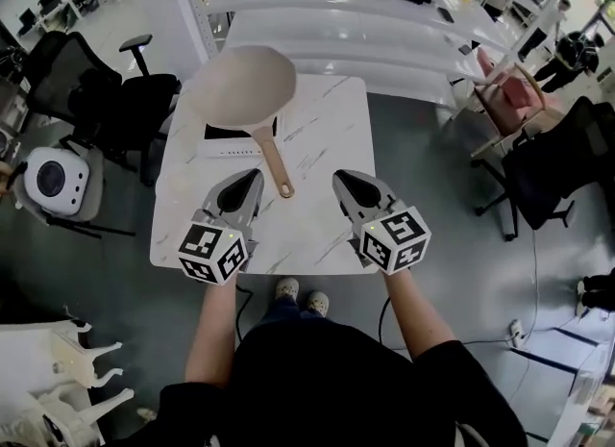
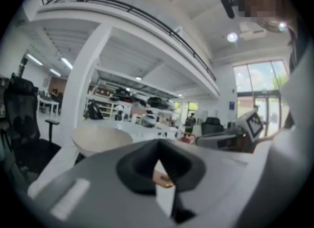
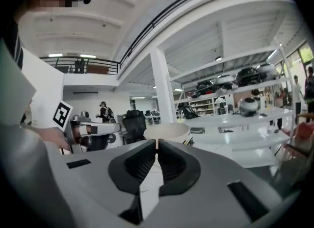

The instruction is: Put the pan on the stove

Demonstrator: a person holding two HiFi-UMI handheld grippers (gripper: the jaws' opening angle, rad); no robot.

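A beige pan with a wooden handle rests over a flat black stove at the far left of the white marble table. Its handle points toward me. My left gripper hovers just left of the handle's end, jaws shut with nothing between them. To the handle's right, my right gripper is also shut and empty. The left gripper view shows the pan bowl ahead and the handle end beyond the closed jaws. The right gripper view shows the pan straight past its closed jaws.
Black office chairs stand left and right of the table. A round white device sits on a stool at the left. Long white benches run behind the table. The table's near edge is just below the grippers.
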